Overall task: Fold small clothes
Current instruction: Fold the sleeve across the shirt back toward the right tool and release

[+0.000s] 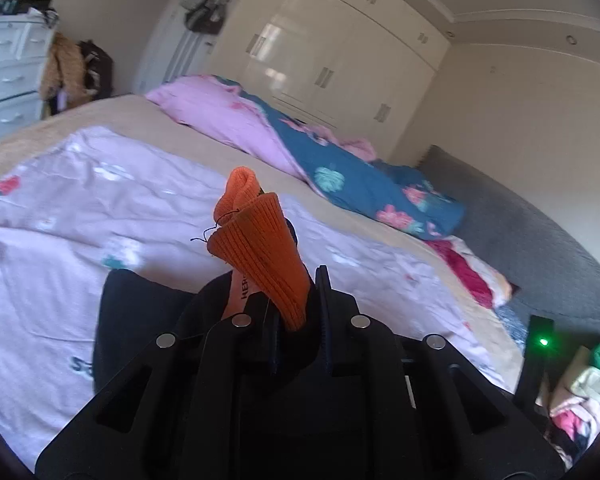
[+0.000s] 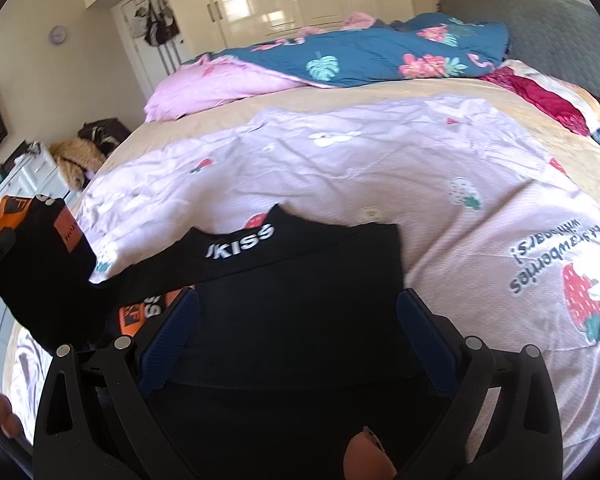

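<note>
A black garment (image 2: 300, 264) with a white "KISS" waistband and orange parts lies on the pink strawberry-print sheet (image 2: 380, 168). My left gripper (image 1: 300, 300) is shut on its orange ribbed band (image 1: 260, 248), which sticks up between the fingers with black cloth hanging below. In the right wrist view that gripper (image 2: 4, 248) holds the garment's left end lifted at the frame's left edge. My right gripper (image 2: 300, 320) hangs over the flat part of the garment. Its blue pads (image 2: 176, 332) stand wide apart and press on nothing.
A blue floral duvet (image 2: 360, 56) and pink bedding (image 2: 204, 88) are heaped along the far side of the bed, with a grey headboard (image 2: 540, 24) at the right. White drawers (image 1: 8, 76) and a clothes pile (image 1: 580, 400) stand beside the bed.
</note>
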The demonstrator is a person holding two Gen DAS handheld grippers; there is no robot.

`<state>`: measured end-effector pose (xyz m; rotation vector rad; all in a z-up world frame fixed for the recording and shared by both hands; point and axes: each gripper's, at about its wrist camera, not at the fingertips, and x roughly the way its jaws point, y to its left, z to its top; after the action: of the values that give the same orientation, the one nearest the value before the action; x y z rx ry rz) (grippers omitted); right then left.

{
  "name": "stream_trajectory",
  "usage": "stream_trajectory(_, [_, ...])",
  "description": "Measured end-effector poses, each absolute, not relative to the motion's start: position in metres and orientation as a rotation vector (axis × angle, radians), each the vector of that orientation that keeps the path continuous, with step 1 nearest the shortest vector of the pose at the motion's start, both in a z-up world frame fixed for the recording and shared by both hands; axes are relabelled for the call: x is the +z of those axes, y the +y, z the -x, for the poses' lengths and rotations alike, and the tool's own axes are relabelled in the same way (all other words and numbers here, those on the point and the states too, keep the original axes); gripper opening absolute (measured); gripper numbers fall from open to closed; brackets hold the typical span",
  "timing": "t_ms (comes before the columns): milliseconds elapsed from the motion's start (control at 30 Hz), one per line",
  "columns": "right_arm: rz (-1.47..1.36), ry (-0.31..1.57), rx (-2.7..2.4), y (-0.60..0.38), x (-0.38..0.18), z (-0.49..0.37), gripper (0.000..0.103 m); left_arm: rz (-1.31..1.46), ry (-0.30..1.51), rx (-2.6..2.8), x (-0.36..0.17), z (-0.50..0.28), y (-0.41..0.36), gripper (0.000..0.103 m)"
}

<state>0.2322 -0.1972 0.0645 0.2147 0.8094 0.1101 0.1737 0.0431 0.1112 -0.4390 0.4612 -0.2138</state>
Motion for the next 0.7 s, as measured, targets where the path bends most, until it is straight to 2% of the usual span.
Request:
stream_trajectory(167, [-0.264,0.803,0.057,-0.225,0.065,-0.231,0.099,0.413,0.508,-0.304,0.094,-0.186,0.022,0.008])
stream_trajectory(700, [-0.340,0.854,0.024,-0.249,0.048,-0.237,0.099,0.306,0.845,-0.468,0.004,-0.221,-0.036,0.010])
